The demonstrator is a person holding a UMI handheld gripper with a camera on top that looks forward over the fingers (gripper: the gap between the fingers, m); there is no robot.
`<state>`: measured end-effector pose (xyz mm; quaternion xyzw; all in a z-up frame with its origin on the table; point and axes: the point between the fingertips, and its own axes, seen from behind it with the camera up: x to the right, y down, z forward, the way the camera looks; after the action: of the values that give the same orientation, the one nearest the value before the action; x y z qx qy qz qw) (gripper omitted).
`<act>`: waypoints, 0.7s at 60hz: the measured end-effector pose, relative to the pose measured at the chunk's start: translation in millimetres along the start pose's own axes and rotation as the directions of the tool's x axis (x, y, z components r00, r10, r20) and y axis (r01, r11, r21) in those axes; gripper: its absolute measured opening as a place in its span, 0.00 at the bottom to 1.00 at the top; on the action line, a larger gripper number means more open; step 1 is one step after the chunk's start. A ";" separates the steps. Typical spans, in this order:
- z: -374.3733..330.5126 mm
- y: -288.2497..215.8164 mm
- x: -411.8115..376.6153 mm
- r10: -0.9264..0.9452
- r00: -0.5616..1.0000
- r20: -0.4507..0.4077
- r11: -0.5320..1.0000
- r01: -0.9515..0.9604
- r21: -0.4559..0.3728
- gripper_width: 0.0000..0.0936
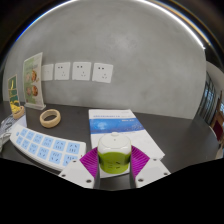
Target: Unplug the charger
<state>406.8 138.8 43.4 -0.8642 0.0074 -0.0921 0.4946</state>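
Note:
My gripper (113, 160) is shut on a small charger (113, 155) with a white top and a green body. It sits between the two magenta pads (90, 160), which touch it on both sides. I hold it above the dark table (170, 130), well away from the wall. A row of white wall sockets (82, 71) lies far beyond the fingers on the grey wall. Nothing shows plugged into them.
A blue-and-white booklet (113, 122) lies just ahead of the fingers. A roll of tape (49, 118) and a blue-and-white sheet (45, 148) lie to the left. A standing card (34, 80) leans by the wall. A dark window frame (210, 95) is at the right.

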 end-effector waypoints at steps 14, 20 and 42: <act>18.3 -7.1 6.0 0.050 0.999 -0.005 0.998 -0.050 -0.026 0.61; 17.7 -9.3 9.2 0.094 0.995 -0.023 0.995 -0.094 -0.014 0.83; -111.7 1.5 -28.0 0.125 0.991 -0.053 0.991 -0.122 0.061 0.91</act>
<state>360.7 45.6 93.0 -0.8445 0.0724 -0.0857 0.5236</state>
